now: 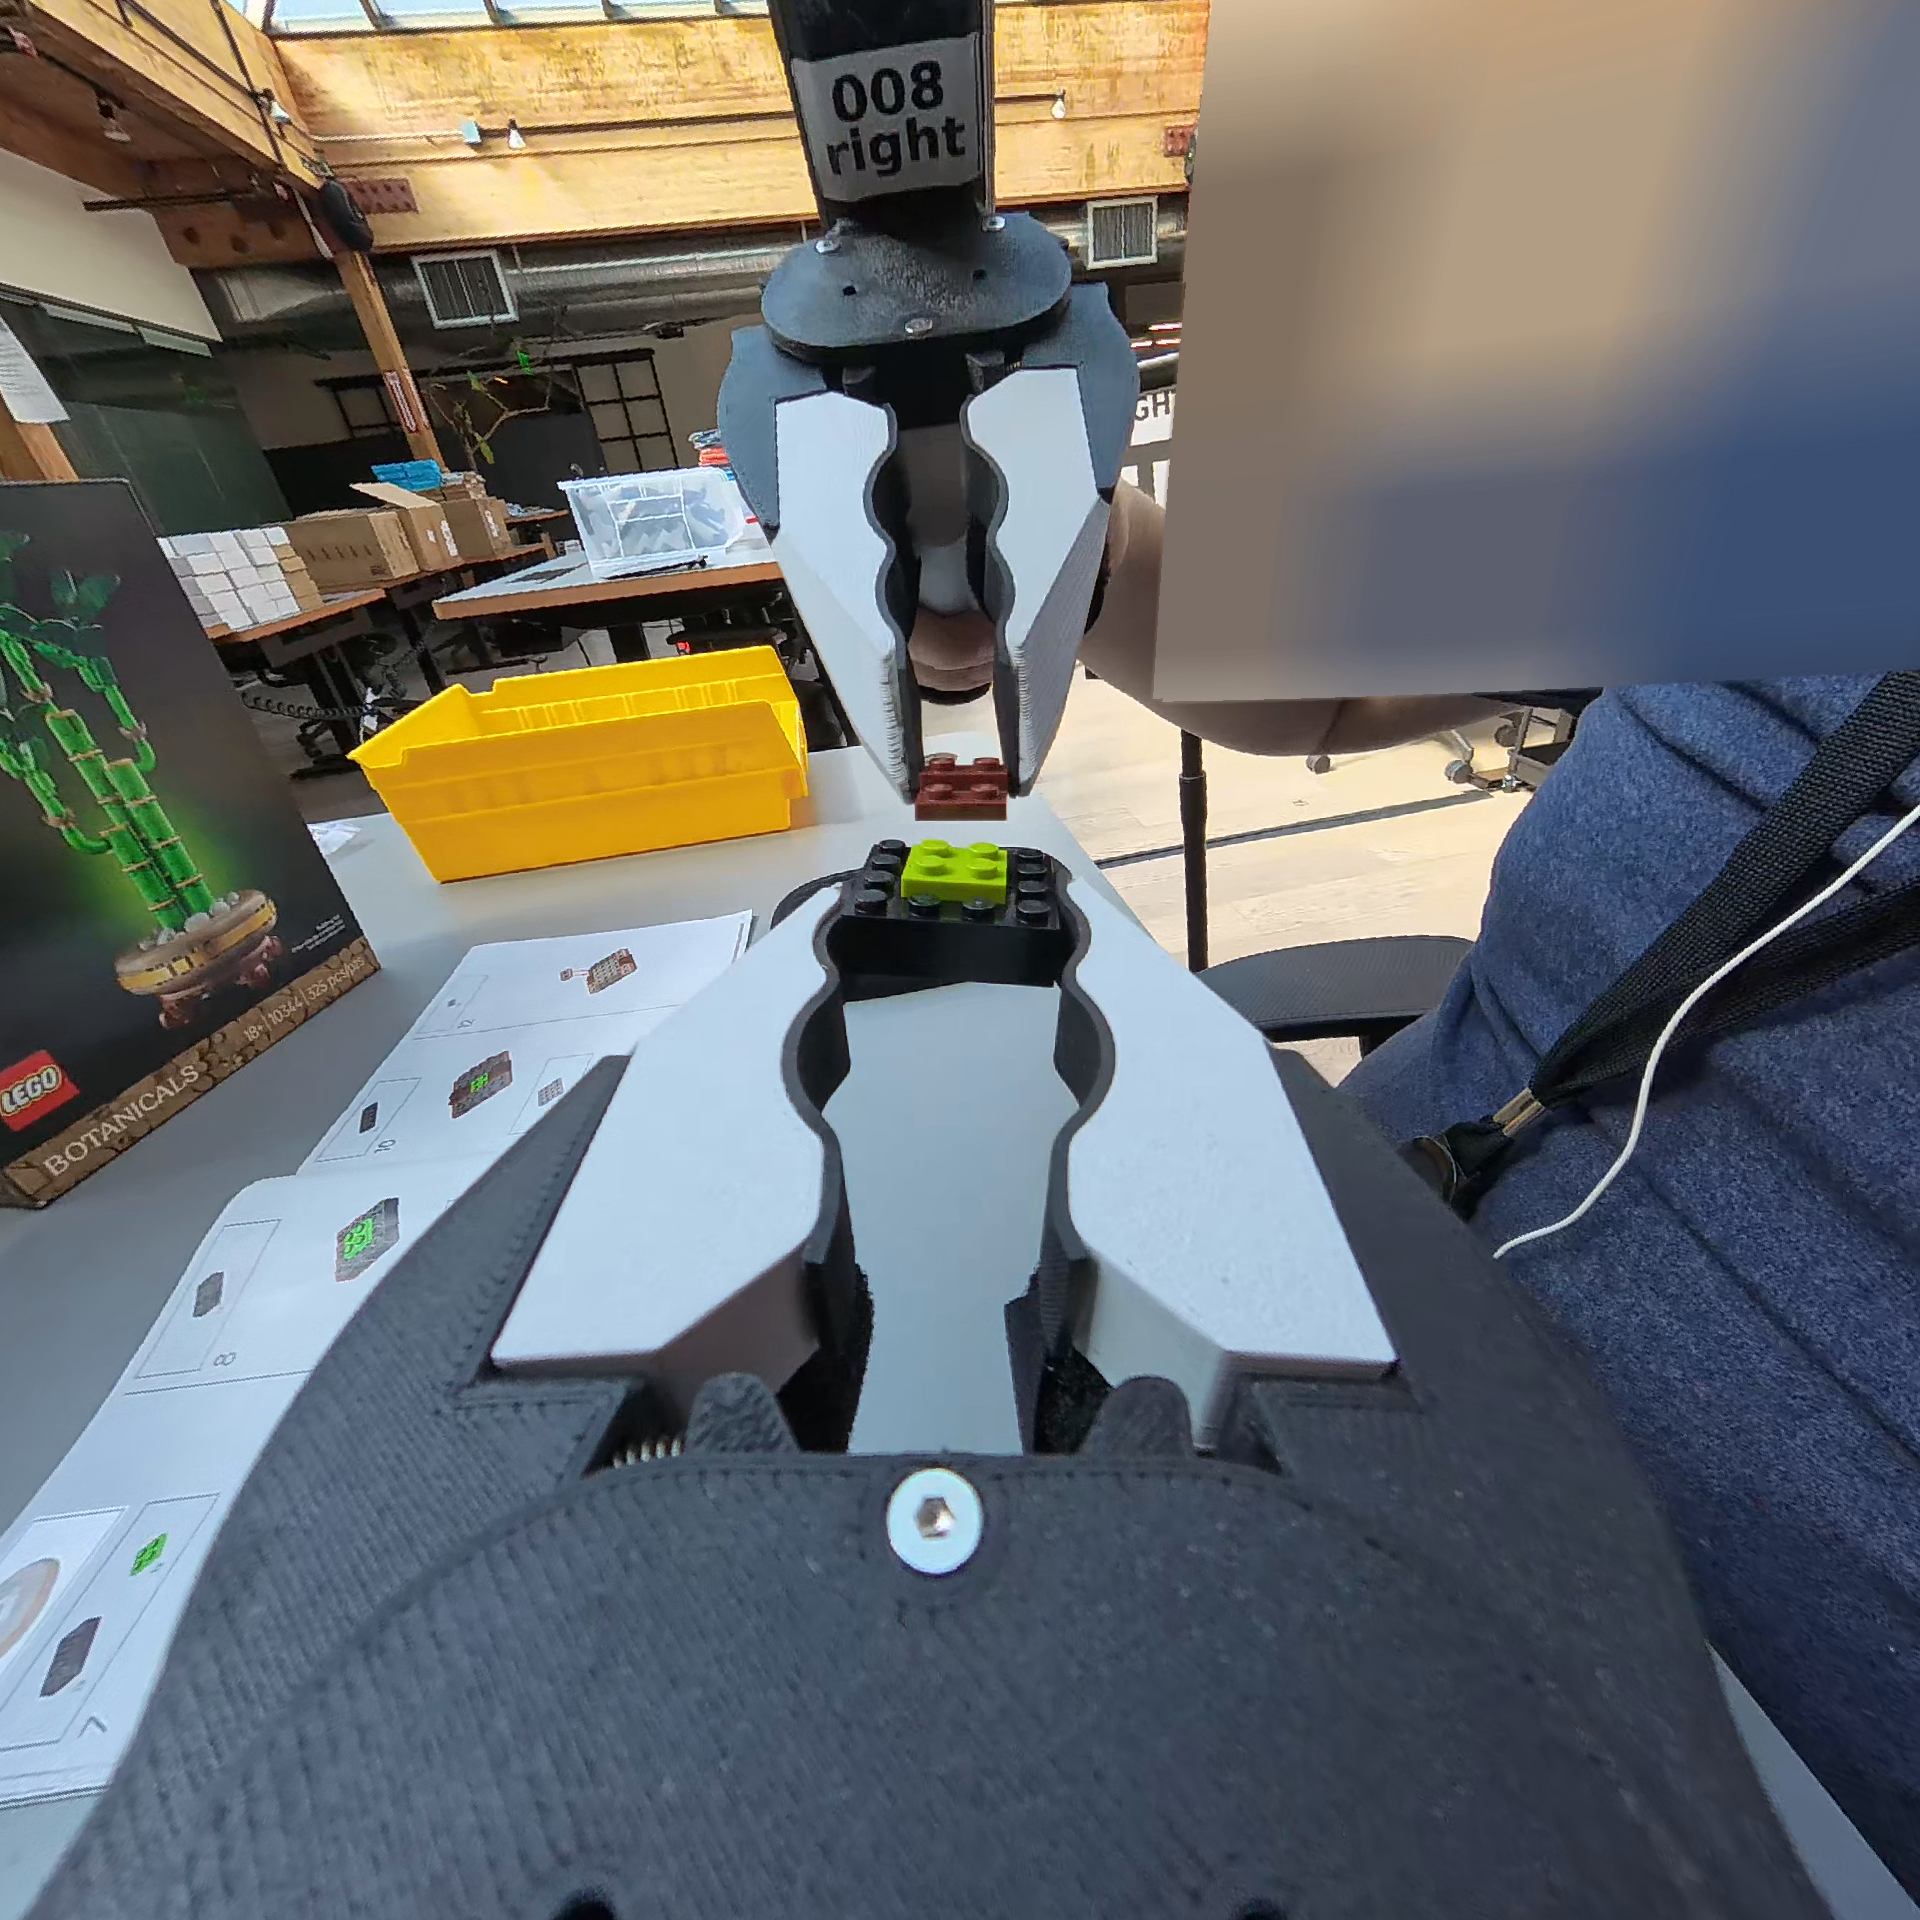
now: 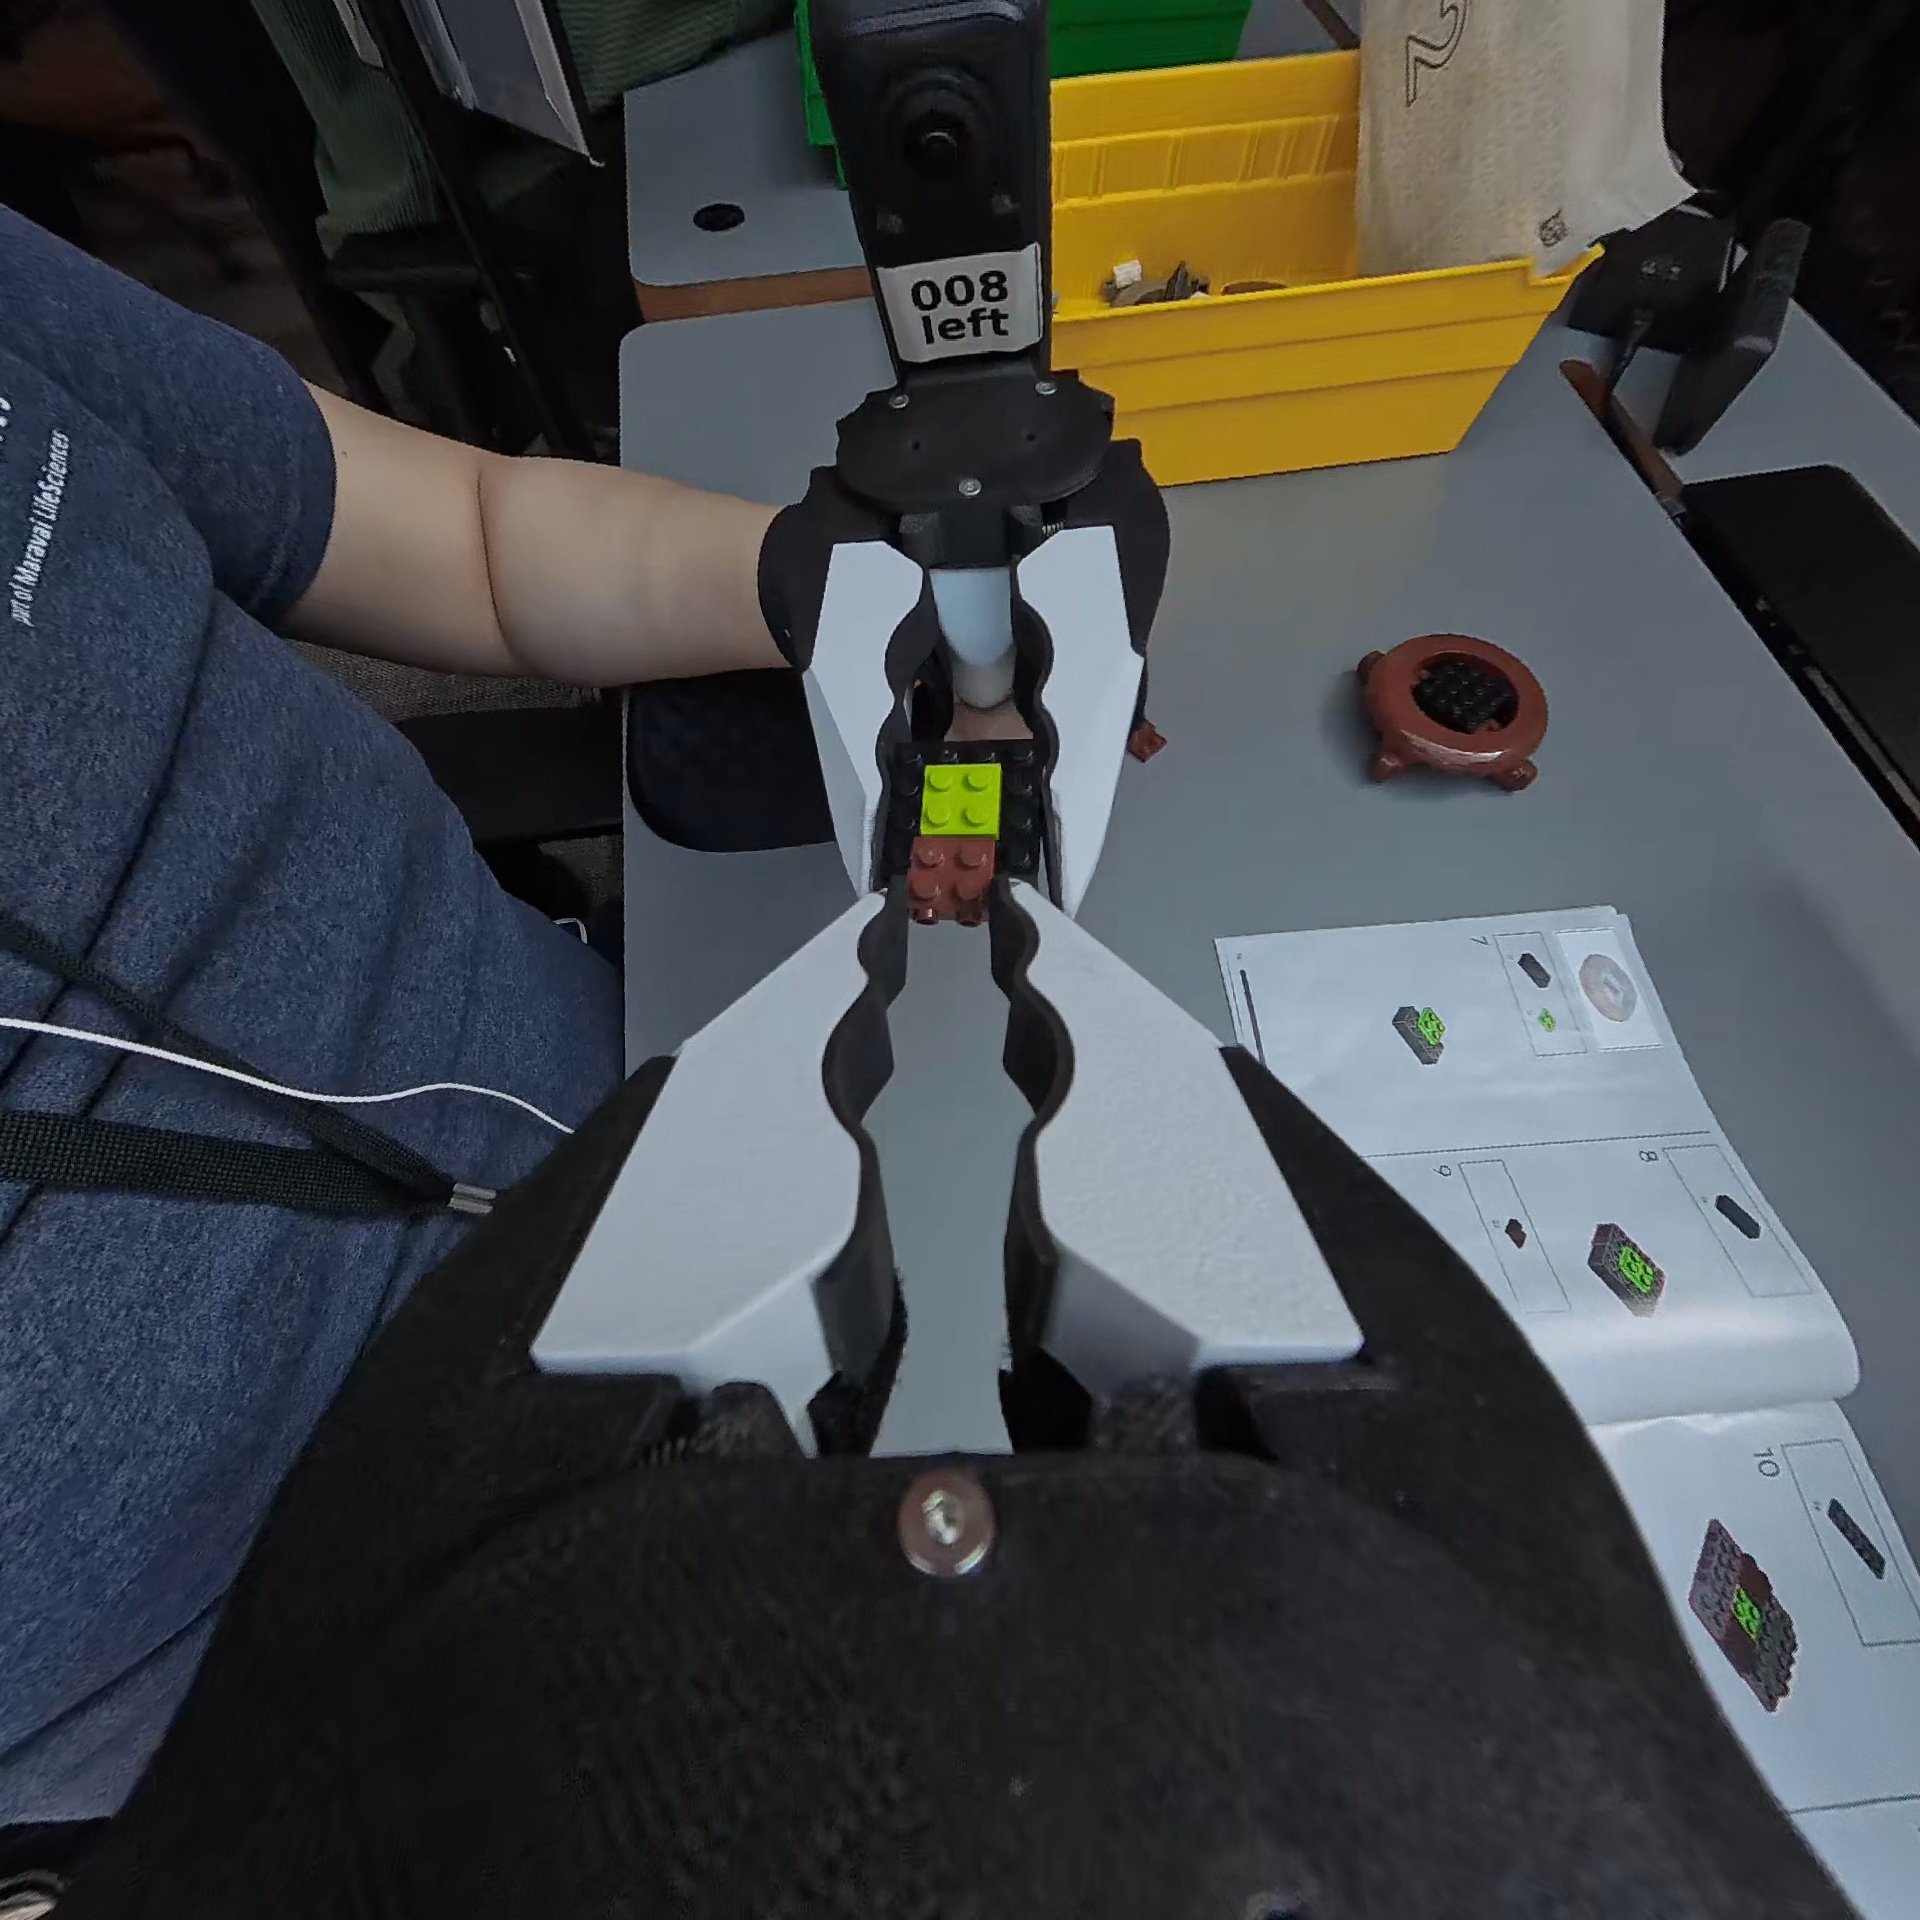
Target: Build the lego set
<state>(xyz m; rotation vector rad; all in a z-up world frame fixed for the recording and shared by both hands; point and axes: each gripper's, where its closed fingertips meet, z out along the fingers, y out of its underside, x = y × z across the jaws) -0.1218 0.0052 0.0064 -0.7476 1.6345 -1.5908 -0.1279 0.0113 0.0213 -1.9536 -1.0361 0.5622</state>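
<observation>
My left gripper (image 1: 951,940) is shut on a black brick block (image 1: 945,914) with a lime green plate (image 1: 956,871) on top, held above the table. My right gripper (image 1: 963,784) comes from the far side, shut on a small reddish-brown plate (image 1: 963,790) just above and beyond the green plate. In the right wrist view, my right gripper (image 2: 948,896) holds the brown plate (image 2: 948,878) at the near edge of the black block (image 2: 1023,831), next to the green plate (image 2: 961,800); the left gripper (image 2: 961,878) faces it.
A yellow bin (image 1: 592,758) stands behind on the grey table (image 1: 156,1247); it also shows in the right wrist view (image 2: 1278,343). The set's box (image 1: 145,831) stands at left. Instruction sheets (image 2: 1538,1143) lie open. A round brown base (image 2: 1452,712) sits right. A person's torso is close. Both grippers' tips are close together, under 4 cm apart. The round brown base (image 2: 1452,712) is about equally far from each gripper, around 30 cm.
</observation>
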